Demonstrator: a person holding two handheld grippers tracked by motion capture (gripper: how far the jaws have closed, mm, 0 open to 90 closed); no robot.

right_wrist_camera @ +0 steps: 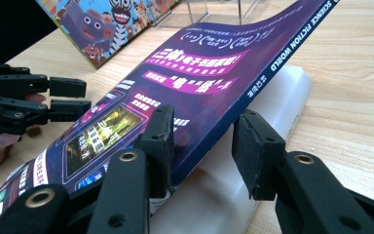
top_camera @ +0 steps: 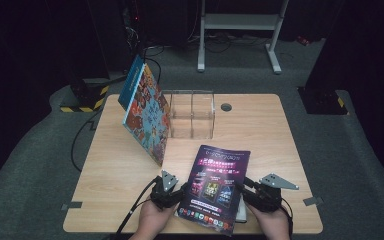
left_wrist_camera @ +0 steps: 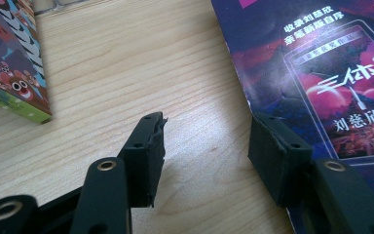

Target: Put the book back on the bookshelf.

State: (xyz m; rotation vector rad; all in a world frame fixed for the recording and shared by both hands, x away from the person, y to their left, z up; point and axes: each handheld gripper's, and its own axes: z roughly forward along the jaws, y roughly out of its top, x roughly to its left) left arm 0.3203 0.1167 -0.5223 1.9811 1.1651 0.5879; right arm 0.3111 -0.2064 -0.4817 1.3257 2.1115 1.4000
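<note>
At the near edge of the table (top_camera: 270,135), two hands low and level, forearms in from below, each wrapped round a gripper aimed inward at a purple magazine (top_camera: 215,185) lying between them, close to the person. Left hand (top_camera: 155,217) with the left gripper (left_wrist_camera: 207,129) flat over the wood, jaws standing apart: one on bare tabletop, the other right at the magazine's left edge, nothing pinched. Right hand (top_camera: 272,222) with the right gripper (right_wrist_camera: 202,126) set astride the magazine's spine edge, one jaw over the cover, the other just beside the spine with a sliver of gap showing, so apart and not visibly clamped. That side of the magazine (right_wrist_camera: 195,73) raised and bowed above something pale and white (right_wrist_camera: 282,97); whether loose pages or a separate book, impossible to tell. Farther back, left of centre, a colourful picture book (top_camera: 145,112) upright and tilted, leaning beside a clear divided stand (top_camera: 192,115) with its compartments looking empty. Judged from this: one book seemingly parked at the stand, the magazine yet to be gripped, lifted and carried there. Work probably at the grasping stage, perhaps near the halfway mark, with a firm pinch on the spine edge likely called for first, and floppy covers apt to sag or slip.
</note>
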